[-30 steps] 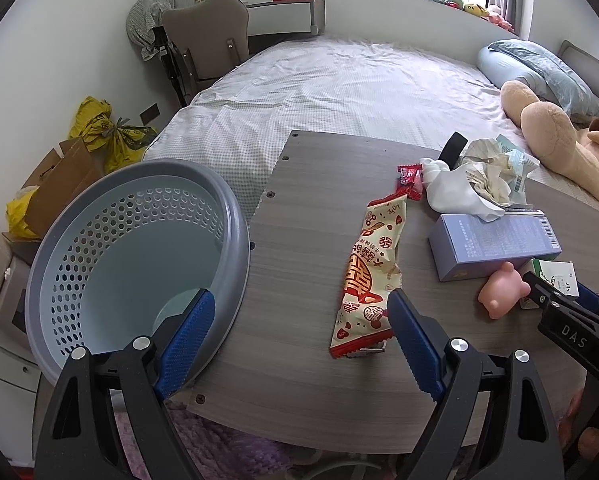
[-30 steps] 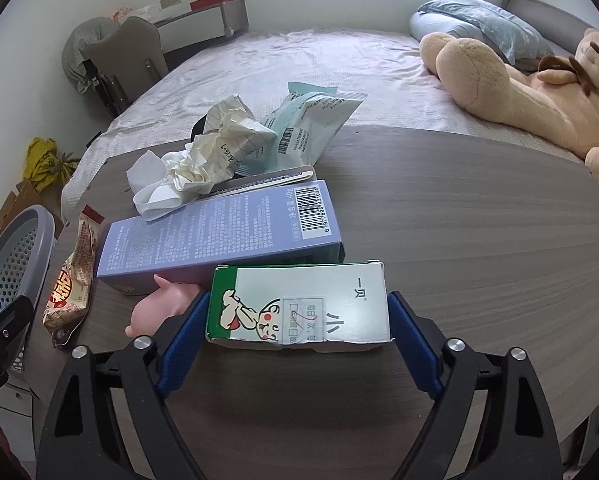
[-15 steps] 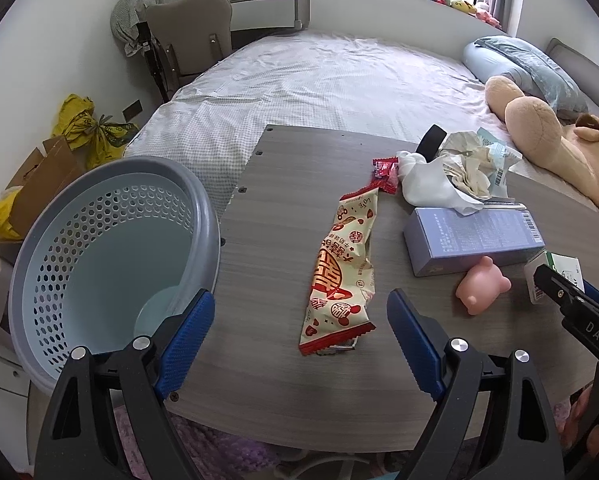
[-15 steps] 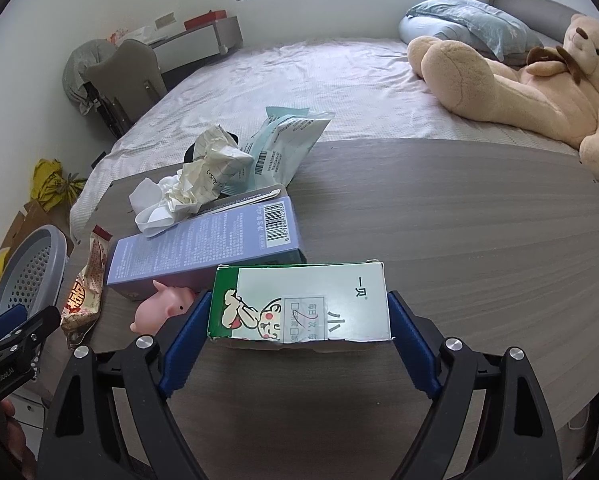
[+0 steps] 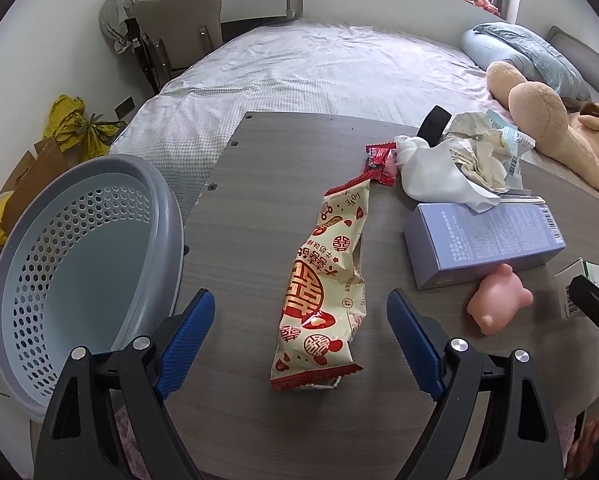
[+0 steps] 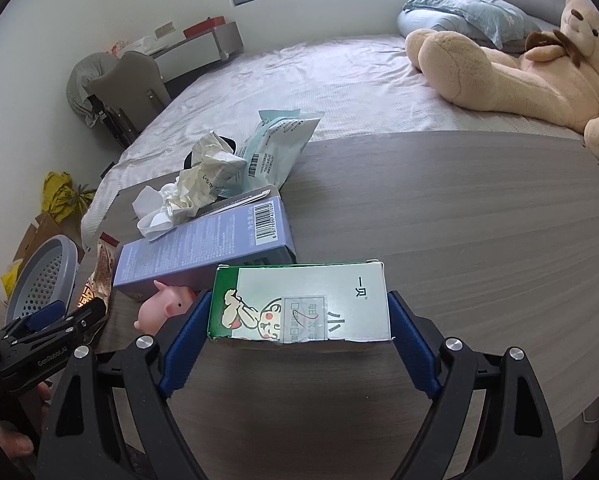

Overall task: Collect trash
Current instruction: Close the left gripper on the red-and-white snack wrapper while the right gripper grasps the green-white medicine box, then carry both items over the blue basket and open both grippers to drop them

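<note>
A cream and red snack wrapper (image 5: 327, 264) lies lengthwise on the grey wood table (image 5: 259, 200). My left gripper (image 5: 299, 304) hovers open over its near end, one blue pad on each side and neither touching it. My right gripper (image 6: 299, 308) is shut on a green and white carton (image 6: 319, 292), held across its width low over the table. To the left of the table stands a grey perforated basket (image 5: 155, 184), which looks empty. Behind the carton lie a purple box (image 6: 203, 248), crumpled paper and tissue (image 6: 203, 184) and a teal bag (image 6: 275, 148).
A pink pig toy (image 5: 499, 304) sits between the purple box and the carton. A small red wrapper (image 5: 381, 160) lies beside the tissue. Behind the table is a bed with a large teddy bear (image 6: 519, 76). A chair and yellow bags stand at far left.
My left gripper has moved right and down, from over the basket rim to astride the snack wrapper. The right gripper drew back slightly, still gripping the carton.
</note>
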